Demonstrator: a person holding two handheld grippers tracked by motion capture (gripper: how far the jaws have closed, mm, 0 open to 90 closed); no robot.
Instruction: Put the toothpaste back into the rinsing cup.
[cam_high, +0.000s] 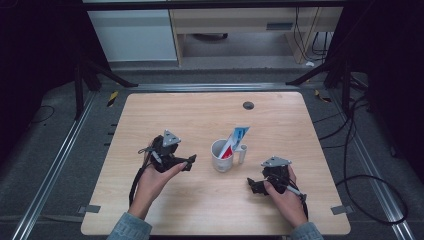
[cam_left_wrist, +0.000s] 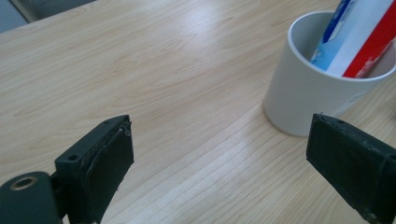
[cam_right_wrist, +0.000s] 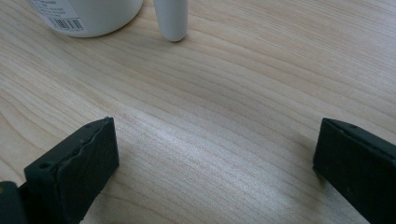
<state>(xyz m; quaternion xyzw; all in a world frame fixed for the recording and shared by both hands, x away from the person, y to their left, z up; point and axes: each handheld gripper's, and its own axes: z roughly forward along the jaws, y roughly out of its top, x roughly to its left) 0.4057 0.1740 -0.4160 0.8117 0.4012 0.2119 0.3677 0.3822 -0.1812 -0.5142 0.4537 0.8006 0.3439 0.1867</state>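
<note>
I have the wooden table (cam_high: 200, 115) taking up the middle of the high view, its pale grain running across both gripper views as well. Right of the frame's centre stands the white mug (cam_high: 221, 156), upright, with its handle (cam_high: 242, 153) turned toward the right edge of the frame. My left gripper (cam_high: 189, 162) sits left of centre, near the mug but not touching it, its jaws spread wide with nothing between them; in the left gripper view the mug (cam_left_wrist: 303, 93) rises in the upper right, just beyond the right-hand jaw. My right gripper (cam_high: 254, 185) lies in the lower right, below and to the right of the mug, jaws likewise wide apart over bare wood; its own view catches the mug's base (cam_right_wrist: 88, 16) and handle (cam_right_wrist: 172, 18) along the top edge. Inside the mug leans a toothpaste tube (cam_high: 234, 141), blue, white and red, tilted toward the upper right.
</note>
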